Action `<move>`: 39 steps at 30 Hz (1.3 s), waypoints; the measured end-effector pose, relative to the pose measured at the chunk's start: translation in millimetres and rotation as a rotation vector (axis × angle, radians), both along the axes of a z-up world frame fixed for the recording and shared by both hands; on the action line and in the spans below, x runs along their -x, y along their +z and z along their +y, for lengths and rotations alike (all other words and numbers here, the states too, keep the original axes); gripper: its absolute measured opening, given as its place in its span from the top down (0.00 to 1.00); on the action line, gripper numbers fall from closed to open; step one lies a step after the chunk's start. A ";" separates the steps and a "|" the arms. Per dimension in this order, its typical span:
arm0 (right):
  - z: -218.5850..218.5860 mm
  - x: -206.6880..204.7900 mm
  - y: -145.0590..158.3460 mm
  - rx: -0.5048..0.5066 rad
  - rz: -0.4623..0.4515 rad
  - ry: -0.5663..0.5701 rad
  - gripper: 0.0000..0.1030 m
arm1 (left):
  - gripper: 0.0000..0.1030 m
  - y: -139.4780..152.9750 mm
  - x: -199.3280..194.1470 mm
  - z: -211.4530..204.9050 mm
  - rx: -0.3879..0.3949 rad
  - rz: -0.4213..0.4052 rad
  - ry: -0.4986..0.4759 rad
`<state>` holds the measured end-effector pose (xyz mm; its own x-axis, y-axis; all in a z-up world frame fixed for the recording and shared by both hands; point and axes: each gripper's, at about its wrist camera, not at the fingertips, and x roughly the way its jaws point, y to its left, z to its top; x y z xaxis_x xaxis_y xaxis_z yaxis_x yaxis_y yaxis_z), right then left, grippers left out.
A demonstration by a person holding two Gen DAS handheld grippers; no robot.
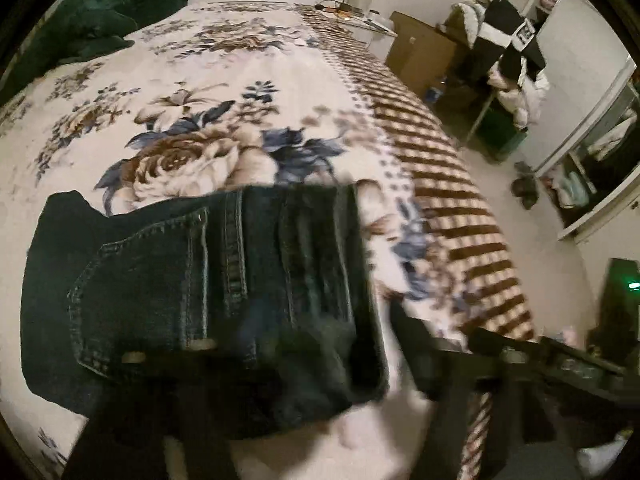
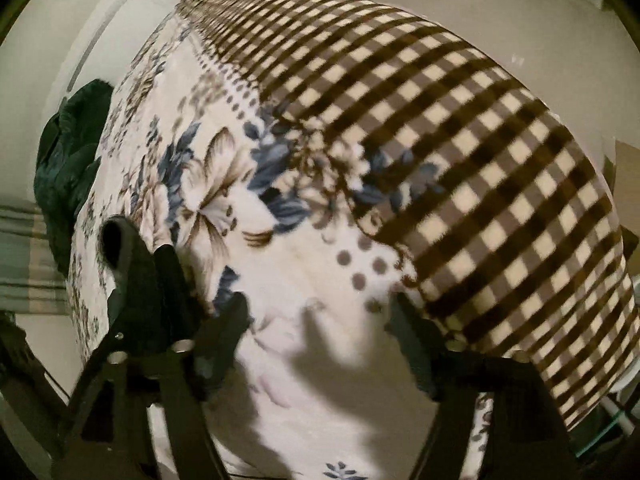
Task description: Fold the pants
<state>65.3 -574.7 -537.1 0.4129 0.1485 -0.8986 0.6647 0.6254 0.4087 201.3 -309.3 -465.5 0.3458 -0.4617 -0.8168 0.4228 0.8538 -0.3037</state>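
Dark blue jeans (image 1: 216, 280) lie folded on the floral blanket (image 1: 224, 92) of the bed, back pocket and seams up, filling the lower left of the left wrist view. My left gripper (image 1: 320, 368) is open; its left finger lies over the jeans' near edge and its right finger (image 1: 416, 352) is beside them over the blanket. In the right wrist view my right gripper (image 2: 320, 320) is open and empty above the blanket (image 2: 288, 280). A dark bit of the jeans (image 2: 136, 276) shows by its left finger.
A dark green garment (image 1: 100, 12) is bunched at the bed's far left corner. The blanket's checked border (image 2: 460, 152) runs along the right edge of the bed. Beyond it are carpet, cardboard boxes (image 1: 420, 52), a clothes-laden chair (image 1: 508, 60) and a mirrored closet (image 1: 600, 148).
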 end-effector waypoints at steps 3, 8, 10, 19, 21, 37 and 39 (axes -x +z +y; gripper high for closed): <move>3.7 -8.7 7.4 -0.007 -0.035 0.027 0.07 | 0.16 21.9 -0.7 17.6 0.039 0.004 0.010; 25.4 -47.8 8.5 -0.116 -0.126 0.109 0.05 | 0.16 29.4 -32.4 101.6 0.062 0.060 0.167; 38.1 -69.3 -2.9 -0.195 -0.141 0.147 0.05 | 0.16 20.2 -48.9 135.6 0.029 0.083 0.233; 63.9 -118.5 -53.8 -0.416 -0.136 0.107 0.94 | 0.16 -66.8 -101.9 235.6 -0.068 0.265 0.363; 63.2 -117.9 -41.7 -0.384 -0.157 0.083 0.95 | 0.16 -79.5 -103.7 236.9 -0.052 0.305 0.350; 48.8 -115.6 -38.3 -0.340 -0.011 0.077 0.36 | 0.08 -86.0 -101.7 237.0 0.080 0.381 0.322; 51.4 -101.9 -47.6 -0.397 0.024 0.048 0.34 | 0.08 -89.8 -100.4 234.0 0.088 0.393 0.318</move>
